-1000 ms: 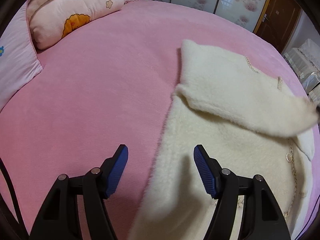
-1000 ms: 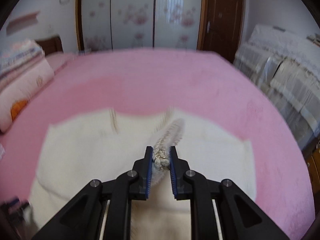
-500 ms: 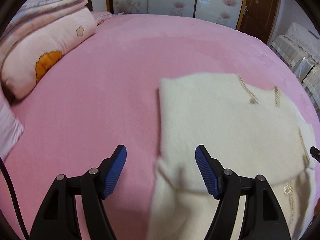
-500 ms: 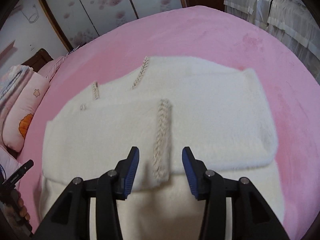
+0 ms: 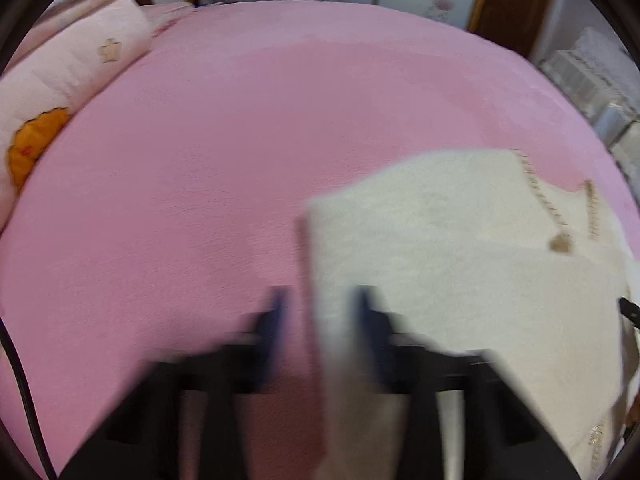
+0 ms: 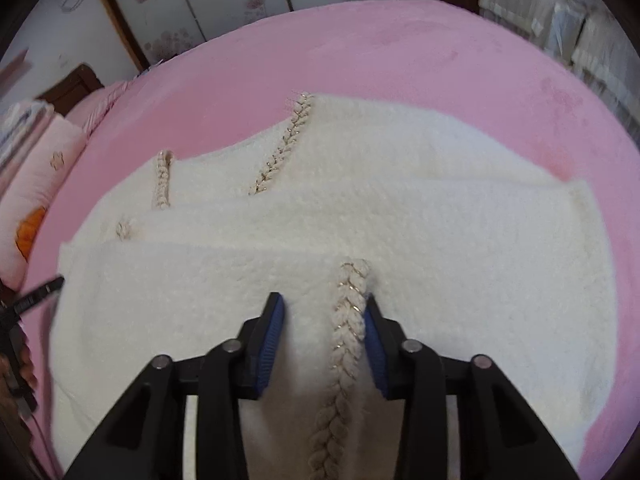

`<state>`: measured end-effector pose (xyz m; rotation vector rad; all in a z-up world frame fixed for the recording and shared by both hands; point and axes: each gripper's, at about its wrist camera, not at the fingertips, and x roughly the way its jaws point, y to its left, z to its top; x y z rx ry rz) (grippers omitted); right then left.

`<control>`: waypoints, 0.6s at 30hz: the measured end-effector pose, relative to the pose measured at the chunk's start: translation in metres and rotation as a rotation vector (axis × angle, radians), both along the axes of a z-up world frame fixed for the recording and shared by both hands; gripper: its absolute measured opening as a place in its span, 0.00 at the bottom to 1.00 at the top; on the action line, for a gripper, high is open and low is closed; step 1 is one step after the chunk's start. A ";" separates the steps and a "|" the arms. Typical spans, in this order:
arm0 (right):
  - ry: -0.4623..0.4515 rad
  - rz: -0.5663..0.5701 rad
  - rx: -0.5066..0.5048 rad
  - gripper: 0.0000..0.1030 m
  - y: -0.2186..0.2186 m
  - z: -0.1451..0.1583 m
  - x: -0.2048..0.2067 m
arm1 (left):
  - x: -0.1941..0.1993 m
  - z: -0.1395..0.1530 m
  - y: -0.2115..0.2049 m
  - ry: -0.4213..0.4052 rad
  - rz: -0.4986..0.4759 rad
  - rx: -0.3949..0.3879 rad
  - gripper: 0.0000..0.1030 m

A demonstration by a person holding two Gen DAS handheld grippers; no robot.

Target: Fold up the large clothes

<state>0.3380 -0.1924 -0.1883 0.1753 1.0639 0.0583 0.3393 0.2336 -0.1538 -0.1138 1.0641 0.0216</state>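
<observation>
Lying flat on the pink bed (image 6: 420,52), the cream coat (image 6: 460,240) occupies the near half of the cover, with both sleeves already folded across its body. Its braided trim (image 6: 348,320) runs between the blades of the right gripper (image 6: 324,332), which stands partly open. The jaws have just been closing after a wider spread, yet the pads do not press: the left pad sits clear of the pile, and the right pad is only just beside the braid. Judgement — nothing is grasped on this side; the tool appears set to pin or pinch the folded cuff.

The left gripper (image 5: 318,312) is badly blurred. Its jaws have just been closing, and the coat's left edge (image 5: 316,264) passes between the blue fingers (image 5: 276,312). A gap shows between the blurred pads, so whether they have clamped the cloth I cannot tell from this view. Placement at the side edge suggests the next fold starts here — the flank drawn inward over the sleeves.

A pillow (image 5: 52,80) lies at the bed's far left, well apart from the coat.

Risk, as judged: the thick pile may slip from a shallow bite, and the loose sleeve on top may shift if the edge is lifted quickly.
</observation>
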 end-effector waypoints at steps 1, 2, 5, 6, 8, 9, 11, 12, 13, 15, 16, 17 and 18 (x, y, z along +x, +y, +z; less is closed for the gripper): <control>-0.012 0.019 -0.032 0.18 0.004 0.001 -0.003 | 0.000 0.002 -0.005 -0.008 0.009 0.043 0.07; -0.028 0.028 -0.059 0.16 0.007 0.004 -0.005 | 0.000 0.004 -0.011 -0.026 0.009 0.078 0.06; -0.101 0.036 -0.112 0.15 0.015 0.020 -0.011 | -0.007 0.018 -0.019 -0.110 0.025 0.136 0.04; -0.139 0.032 -0.117 0.14 0.015 0.028 -0.011 | -0.009 0.022 -0.018 -0.135 0.040 0.125 0.04; -0.219 0.016 -0.117 0.14 0.017 0.042 -0.010 | -0.011 0.029 -0.012 -0.180 0.078 0.105 0.04; -0.252 0.001 -0.118 0.14 0.017 0.047 -0.008 | -0.011 0.031 -0.009 -0.197 0.100 0.114 0.00; -0.279 -0.039 -0.130 0.15 0.015 0.046 0.003 | -0.005 0.030 -0.004 -0.218 0.152 0.192 0.00; -0.262 -0.060 -0.150 0.15 0.015 0.038 0.013 | 0.001 0.025 0.002 -0.201 0.170 0.197 0.00; -0.229 -0.074 -0.167 0.15 0.015 0.028 0.021 | 0.006 0.020 0.009 -0.176 0.187 0.192 0.00; -0.136 -0.070 -0.175 0.20 0.013 0.006 0.037 | 0.013 0.011 0.017 -0.134 0.198 0.176 0.00; -0.116 -0.075 -0.182 0.21 0.014 0.001 0.039 | 0.014 0.009 0.019 -0.127 0.193 0.170 0.00; -0.121 -0.080 -0.182 0.26 0.013 0.004 0.036 | 0.013 0.008 0.021 -0.122 0.183 0.154 0.00; -0.118 -0.082 -0.172 0.30 0.012 0.008 0.033 | 0.015 0.008 0.022 -0.115 0.169 0.126 0.02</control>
